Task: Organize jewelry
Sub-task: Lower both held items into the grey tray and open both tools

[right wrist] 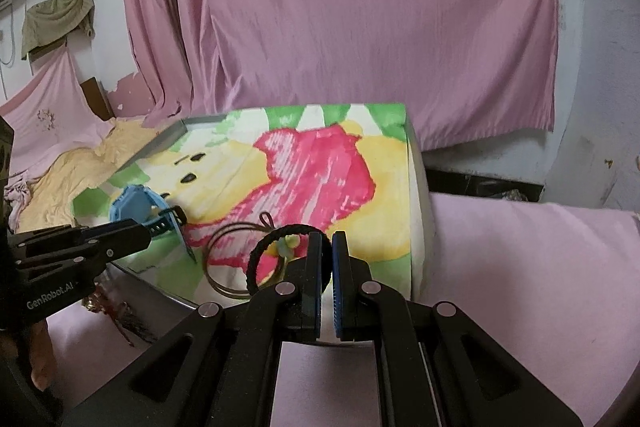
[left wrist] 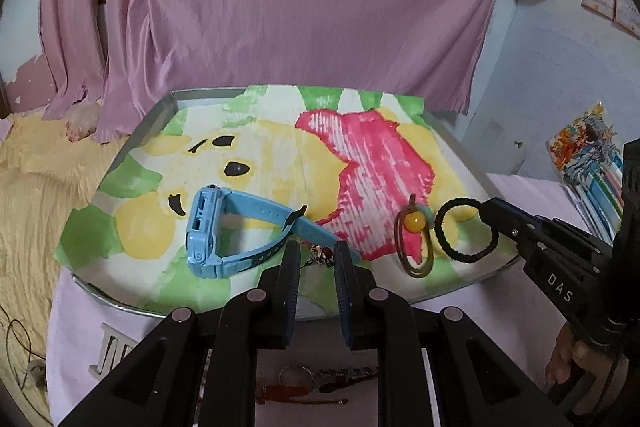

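A metal tray [left wrist: 120, 303] lined with a colourful cartoon cloth [left wrist: 280, 147] holds a light blue watch [left wrist: 208, 227] and a brown cord bracelet with a yellow bead [left wrist: 414, 223]. My right gripper [right wrist: 327, 237] is shut on a black hair tie [right wrist: 256, 259], which it holds just over the tray's right part, beside the bracelet. My left gripper [left wrist: 316, 247] is open at the tray's near edge. A small charm on a thin wire [left wrist: 321, 253] shows between its fingertips without touching either pad. The watch strap lies just left of it.
A pink curtain [left wrist: 300, 7] hangs behind the tray. Yellow fabric [left wrist: 36, 195] lies at the left and stacked colourful packets [left wrist: 592, 163] at the right. On the pink tablecloth under my left gripper lie a metal watch [left wrist: 298, 375] and a red strap [left wrist: 284, 391].
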Available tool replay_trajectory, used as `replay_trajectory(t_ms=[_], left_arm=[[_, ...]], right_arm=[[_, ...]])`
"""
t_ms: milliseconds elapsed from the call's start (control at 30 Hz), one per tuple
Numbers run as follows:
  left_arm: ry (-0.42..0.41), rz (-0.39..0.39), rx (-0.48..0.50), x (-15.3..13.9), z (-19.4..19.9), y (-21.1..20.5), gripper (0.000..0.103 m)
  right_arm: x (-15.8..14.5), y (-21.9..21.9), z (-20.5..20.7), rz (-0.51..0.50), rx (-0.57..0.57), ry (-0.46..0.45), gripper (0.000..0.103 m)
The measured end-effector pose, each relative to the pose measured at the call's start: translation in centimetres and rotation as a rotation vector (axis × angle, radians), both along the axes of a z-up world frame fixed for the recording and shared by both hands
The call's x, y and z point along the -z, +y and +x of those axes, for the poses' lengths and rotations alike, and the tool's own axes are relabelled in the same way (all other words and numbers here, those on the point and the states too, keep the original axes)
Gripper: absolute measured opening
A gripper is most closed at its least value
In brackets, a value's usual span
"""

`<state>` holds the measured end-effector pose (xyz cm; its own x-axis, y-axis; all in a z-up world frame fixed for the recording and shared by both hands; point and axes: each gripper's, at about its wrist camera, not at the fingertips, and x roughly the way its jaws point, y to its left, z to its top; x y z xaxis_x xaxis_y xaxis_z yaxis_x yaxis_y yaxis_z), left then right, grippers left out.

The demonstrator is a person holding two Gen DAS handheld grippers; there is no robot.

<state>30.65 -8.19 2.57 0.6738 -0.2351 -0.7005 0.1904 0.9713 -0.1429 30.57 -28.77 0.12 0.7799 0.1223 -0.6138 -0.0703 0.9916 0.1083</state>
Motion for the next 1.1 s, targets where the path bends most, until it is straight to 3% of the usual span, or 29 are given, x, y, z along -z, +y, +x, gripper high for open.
replay_trajectory(t_ms=[267, 700, 767, 833, 900, 1033, 1100], left_arm=[[0.054, 0.025, 0.009, 1.1, 0.9, -0.6, 0.016], [0.065, 0.011, 0.001, 1.3, 1.2, -0.2, 0.017], [0.059, 0.001, 0.000, 1.1, 1.0, -0.1, 0.023], [0.048, -0.014, 0.000, 0.9, 0.8, 0.0, 0.039], [0.025, -0.041, -0.005, 0.5, 0.4, 0.3, 0.048], [-0.017, -0.062, -0.015, -0.5, -0.4, 0.7, 0.050], [-0.052, -0.072, -0.026, -1.1, -1.2, 0.9, 0.059]], right_arm=[[1.0, 0.5, 1.2, -0.008, -0.020, 0.070, 0.005], [1.5, 0.6, 1.5, -0.001, -0.040, 0.119, 0.006], [1.3, 0.4, 1.2, 0.005, -0.033, 0.110, 0.009], [1.1, 0.1, 0.8, 0.008, -0.022, 0.098, 0.020], [0.8, -0.2, 0.3, 0.018, -0.010, 0.076, 0.038], [-0.4, -0.9, -1.1, 0.047, 0.013, -0.001, 0.038], [-1.1, -1.1, -2.1, 0.054, 0.027, -0.057, 0.040]])
